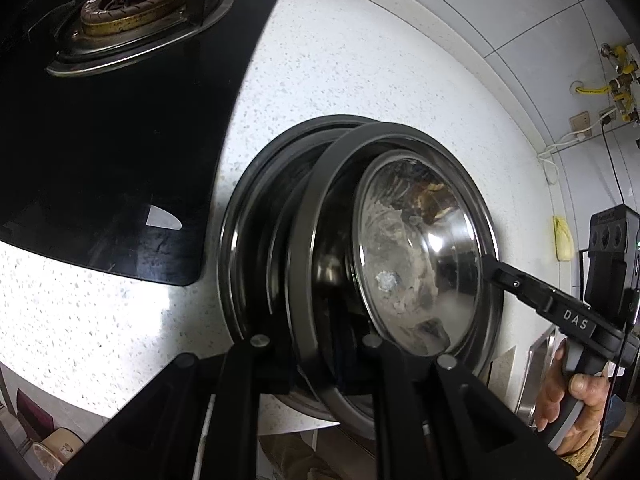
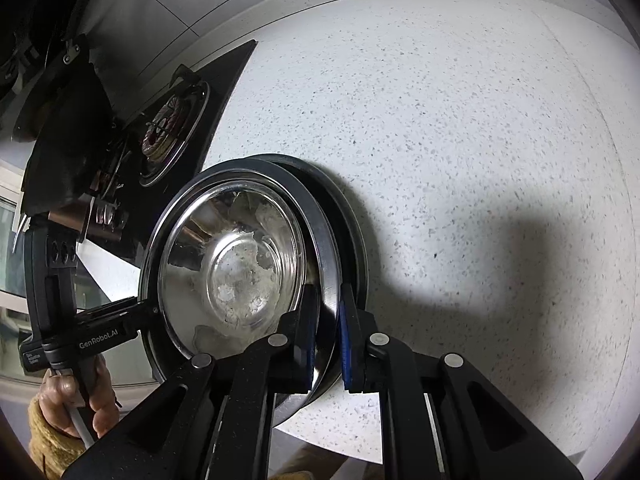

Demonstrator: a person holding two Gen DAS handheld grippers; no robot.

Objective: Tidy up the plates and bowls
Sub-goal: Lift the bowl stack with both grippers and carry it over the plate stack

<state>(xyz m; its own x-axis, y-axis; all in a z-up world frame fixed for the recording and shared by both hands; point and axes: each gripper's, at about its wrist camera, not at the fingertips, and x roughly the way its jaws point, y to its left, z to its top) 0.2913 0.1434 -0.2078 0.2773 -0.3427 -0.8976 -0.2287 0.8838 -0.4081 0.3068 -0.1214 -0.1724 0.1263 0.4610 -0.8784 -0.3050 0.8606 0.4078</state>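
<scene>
A steel bowl (image 1: pixel 420 248) (image 2: pixel 236 264) with a dark rim and whitish residue inside is held tilted between both grippers. My left gripper (image 1: pixel 316 360) (image 2: pixel 150 312) is shut on its near rim in the left wrist view. On the opposite rim my right gripper (image 2: pixel 328 340) (image 1: pixel 490 268) is shut, its blue pads (image 2: pixel 346 344) pressing the edge. Under and behind the held bowl a second dark-rimmed steel bowl (image 1: pixel 248 220) (image 2: pixel 354 220) rests on the counter, mostly hidden.
A black glass hob with a gas burner (image 1: pixel 132 12) (image 2: pixel 168 128) lies beside the bowls on the speckled white counter (image 1: pixel 360 60) (image 2: pixel 460 120). Yellow gas valves (image 1: pixel 620 76), a wall socket and a yellow cloth (image 1: pixel 562 240) are on the tiled wall. A steel sink edge (image 1: pixel 536 364) is beyond the right hand (image 1: pixel 576 396).
</scene>
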